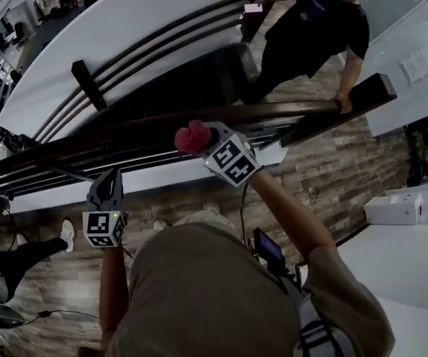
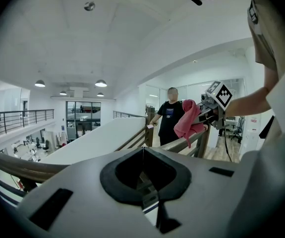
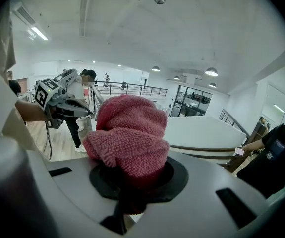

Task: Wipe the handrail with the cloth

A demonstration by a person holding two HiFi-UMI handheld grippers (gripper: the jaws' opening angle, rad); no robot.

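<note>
The dark wooden handrail [image 1: 124, 134] runs across the head view from lower left to upper right. My right gripper [image 1: 201, 141] is shut on a bunched pink cloth [image 1: 191, 137], which lies against the top of the rail. In the left gripper view the cloth [image 2: 188, 118] hangs over the rail [image 2: 179, 144] from the right gripper [image 2: 207, 114]. The cloth [image 3: 132, 138] fills the right gripper view and hides the jaws. My left gripper [image 1: 112, 178] is shut and empty, just short of the rail and to the left of the cloth.
A person in a black shirt [image 1: 314, 28] stands at the rail's far end with a hand on it. A staircase [image 1: 176, 88] drops beyond the rail. Another person's legs [image 1: 20, 255] show at the left. A white counter [image 1: 407, 274] and a white box [image 1: 403, 208] stand at the right.
</note>
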